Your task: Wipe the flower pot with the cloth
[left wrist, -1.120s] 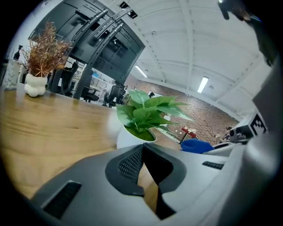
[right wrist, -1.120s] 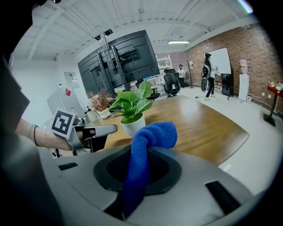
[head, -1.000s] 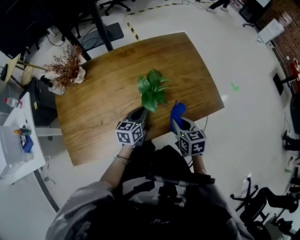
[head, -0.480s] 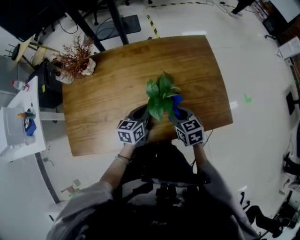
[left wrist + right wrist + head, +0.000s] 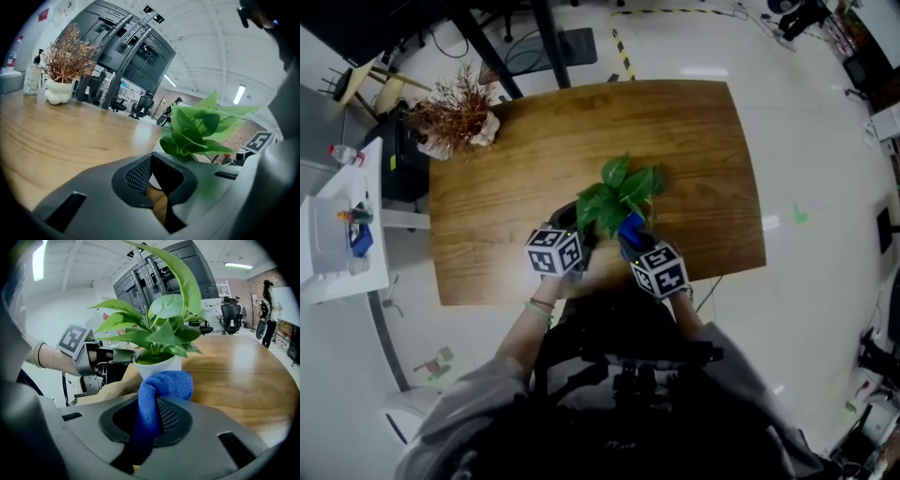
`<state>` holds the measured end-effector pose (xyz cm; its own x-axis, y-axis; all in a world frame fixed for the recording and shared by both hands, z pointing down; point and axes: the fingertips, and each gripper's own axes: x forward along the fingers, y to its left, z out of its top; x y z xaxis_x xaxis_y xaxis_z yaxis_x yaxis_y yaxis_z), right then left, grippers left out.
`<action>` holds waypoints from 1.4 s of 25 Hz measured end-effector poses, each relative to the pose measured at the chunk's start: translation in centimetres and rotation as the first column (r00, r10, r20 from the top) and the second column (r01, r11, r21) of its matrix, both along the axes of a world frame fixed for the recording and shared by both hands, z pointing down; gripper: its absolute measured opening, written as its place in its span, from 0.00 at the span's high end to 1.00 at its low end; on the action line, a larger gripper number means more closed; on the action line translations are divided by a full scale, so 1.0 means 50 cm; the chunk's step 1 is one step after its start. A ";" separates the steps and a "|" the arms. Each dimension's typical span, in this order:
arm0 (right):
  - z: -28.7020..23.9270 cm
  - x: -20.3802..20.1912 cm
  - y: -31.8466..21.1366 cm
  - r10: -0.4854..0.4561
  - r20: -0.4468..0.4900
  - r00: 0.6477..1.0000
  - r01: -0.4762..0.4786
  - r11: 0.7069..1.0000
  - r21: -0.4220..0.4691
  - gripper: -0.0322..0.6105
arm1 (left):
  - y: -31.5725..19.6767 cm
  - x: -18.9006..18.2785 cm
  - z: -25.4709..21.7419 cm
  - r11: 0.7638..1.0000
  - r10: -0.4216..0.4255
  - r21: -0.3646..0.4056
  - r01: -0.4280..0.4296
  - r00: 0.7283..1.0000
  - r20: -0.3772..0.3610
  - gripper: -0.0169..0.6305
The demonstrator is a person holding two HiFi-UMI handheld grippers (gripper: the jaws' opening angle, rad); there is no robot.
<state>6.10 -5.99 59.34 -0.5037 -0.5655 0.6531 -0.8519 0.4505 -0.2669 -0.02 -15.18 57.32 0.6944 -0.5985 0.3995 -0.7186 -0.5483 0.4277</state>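
Nearest the person, at the near edge of a wooden table (image 5: pixel 511 183), two hand-held grippers meet on either side of a small potted plant. The right gripper (image 5: pixel 159 411) has its jaws closed on a blue cloth (image 5: pixel 166 386). The cloth runs up between them and bulges out past the tips in a rounded fold. That fold sits right against the front of the white flower pot (image 5: pixel 157 367), low on its wall; whether it presses on the wall or only meets it cannot be told. The left gripper (image 5: pixel 152 177) comes at the pot from the other side. Its jaws are drawn narrow, with a sliver of the pot's white wall in the gap between them and the wood of the table below, so it appears to grip the pot by its side. From above, the plant's green leaves (image 5: pixel 621 192) spread over both sets of jaws and hide the pot itself. Beyond the pot, the tabletop stretches away bare. At its far left corner, well apart from the grippers, stands a bunch of dried brown stems in a lumpy white vase (image 5: pixel 459 117).
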 end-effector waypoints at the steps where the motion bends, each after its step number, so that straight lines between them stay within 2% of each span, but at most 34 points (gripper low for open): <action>1: 0.007 -0.005 -0.001 -0.009 0.000 1.000 0.009 1.000 -0.007 0.86 | -0.005 -0.001 0.001 1.000 -0.006 -0.001 0.006 1.000 0.001 0.96; 4: 0.012 -0.006 0.005 -0.015 0.009 1.000 0.016 1.000 -0.025 0.86 | -0.002 -0.003 -0.001 1.000 -0.025 -0.007 0.025 1.000 -0.002 0.96; 8: -0.009 0.048 0.019 0.059 0.036 0.998 -0.058 0.998 -0.017 0.86 | 0.043 0.006 0.000 0.999 -0.034 -0.030 0.034 0.999 -0.026 0.96; 11: -0.028 0.101 0.011 0.099 0.005 0.995 -0.099 0.994 0.041 0.86 | 0.072 0.016 0.010 0.999 -0.027 -0.046 0.025 0.999 -0.042 0.96; 13: -0.050 0.113 -0.009 0.087 -0.003 0.996 -0.086 0.992 0.090 0.86 | 0.077 0.018 0.013 0.999 -0.026 -0.049 0.024 0.998 -0.049 0.96; 16: -0.086 0.095 -0.045 0.034 0.025 0.999 -0.037 0.989 0.143 0.86 | 0.066 0.017 0.015 0.999 -0.025 -0.046 0.023 0.998 -0.050 0.96; 19: -0.083 0.072 -0.063 -0.023 0.022 0.999 0.020 0.988 0.153 0.86 | 0.046 0.012 0.019 0.999 -0.022 -0.037 0.020 0.999 -0.041 0.96; 27: -0.028 -0.003 -0.040 -0.088 0.016 0.996 0.086 0.992 0.089 0.86 | -0.013 -0.026 0.009 0.999 -0.049 -0.004 0.049 0.999 -0.010 0.96; 31: 0.001 -0.032 -0.037 -0.115 0.003 0.993 0.115 0.991 0.066 0.86 | 0.013 -0.042 0.002 0.996 -0.086 -0.016 0.086 0.996 -0.038 0.96; 35: 0.014 -0.039 -0.039 -0.122 0.007 0.993 0.121 0.991 0.058 0.86 | 0.052 -0.029 0.008 0.996 -0.089 -0.037 0.087 0.995 -0.053 0.96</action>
